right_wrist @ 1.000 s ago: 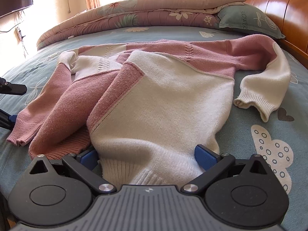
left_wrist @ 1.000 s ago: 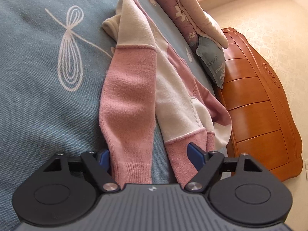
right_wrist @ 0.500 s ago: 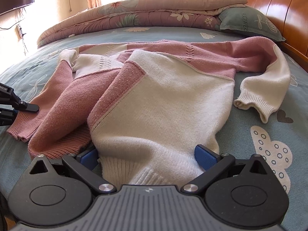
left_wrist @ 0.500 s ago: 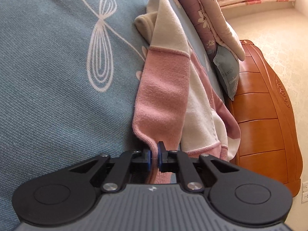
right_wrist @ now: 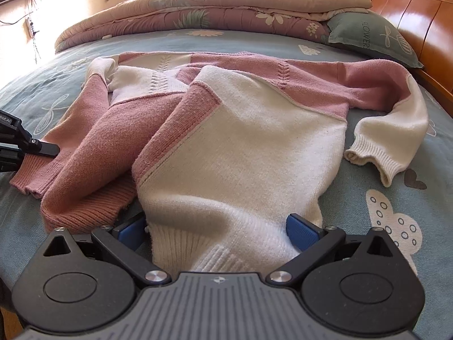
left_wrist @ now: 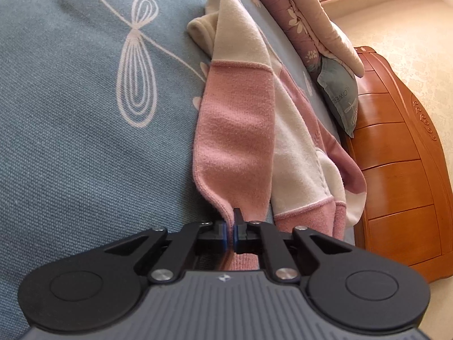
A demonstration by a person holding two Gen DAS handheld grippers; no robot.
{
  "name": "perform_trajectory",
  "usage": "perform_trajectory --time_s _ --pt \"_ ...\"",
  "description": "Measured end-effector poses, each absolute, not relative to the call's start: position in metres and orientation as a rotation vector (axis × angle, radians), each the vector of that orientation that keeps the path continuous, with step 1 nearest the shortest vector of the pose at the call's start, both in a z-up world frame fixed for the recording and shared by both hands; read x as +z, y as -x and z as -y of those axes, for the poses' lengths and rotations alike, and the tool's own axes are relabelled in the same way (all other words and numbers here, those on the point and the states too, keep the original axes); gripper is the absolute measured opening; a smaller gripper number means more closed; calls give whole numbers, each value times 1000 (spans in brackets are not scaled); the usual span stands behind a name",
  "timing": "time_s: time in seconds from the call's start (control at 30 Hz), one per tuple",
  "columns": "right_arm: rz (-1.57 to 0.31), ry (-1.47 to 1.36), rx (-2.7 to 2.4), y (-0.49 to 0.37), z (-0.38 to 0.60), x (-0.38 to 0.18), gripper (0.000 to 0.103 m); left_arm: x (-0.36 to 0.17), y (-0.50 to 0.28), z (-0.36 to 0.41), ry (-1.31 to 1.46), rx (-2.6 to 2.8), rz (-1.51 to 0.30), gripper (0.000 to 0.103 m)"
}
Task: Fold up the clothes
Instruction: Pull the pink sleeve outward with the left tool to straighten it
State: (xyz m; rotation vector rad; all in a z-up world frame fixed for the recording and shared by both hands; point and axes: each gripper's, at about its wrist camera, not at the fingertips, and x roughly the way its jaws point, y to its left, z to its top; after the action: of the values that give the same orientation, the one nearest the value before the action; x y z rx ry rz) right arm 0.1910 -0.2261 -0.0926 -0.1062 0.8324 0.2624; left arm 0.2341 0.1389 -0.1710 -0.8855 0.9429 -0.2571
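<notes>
A pink and white knit sweater (right_wrist: 240,141) lies spread on the blue bedspread (right_wrist: 396,198), body toward me. Its pink left sleeve (left_wrist: 235,141) runs up the left wrist view, white at the shoulder. My left gripper (left_wrist: 230,232) is shut on that sleeve near its cuff; it also shows at the left edge of the right wrist view as a black left gripper (right_wrist: 42,148). My right gripper (right_wrist: 216,231) is open, its blue pads either side of the white ribbed hem (right_wrist: 198,243). The other sleeve (right_wrist: 390,141) curls to the right, white cuff down.
A folded floral quilt (right_wrist: 212,14) and a grey-green pillow (right_wrist: 371,36) lie at the bed's far end. A wooden headboard (right_wrist: 424,28) rises on the right. The bedspread (left_wrist: 70,141) shows a dragonfly print left of the sleeve.
My left gripper has gone from open around the pink sleeve's cuff to shut on it, and has pushed along the sleeve toward the sweater. The right gripper has stayed open at the hem.
</notes>
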Motion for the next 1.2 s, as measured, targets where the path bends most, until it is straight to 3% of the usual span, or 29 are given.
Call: perform_trajectory --time_s 0.37,0.8,1.2 --pt "-821 21 388 -162 203 -32 103 -159 -234 -131 809 -226 -941 9" --pt "-858 37 388 -143 187 -20 103 -138 -230 -123 721 -171 -921 4" --pt "-836 37 402 -138 180 -11 103 -94 -224 -169 572 -87 -897 4"
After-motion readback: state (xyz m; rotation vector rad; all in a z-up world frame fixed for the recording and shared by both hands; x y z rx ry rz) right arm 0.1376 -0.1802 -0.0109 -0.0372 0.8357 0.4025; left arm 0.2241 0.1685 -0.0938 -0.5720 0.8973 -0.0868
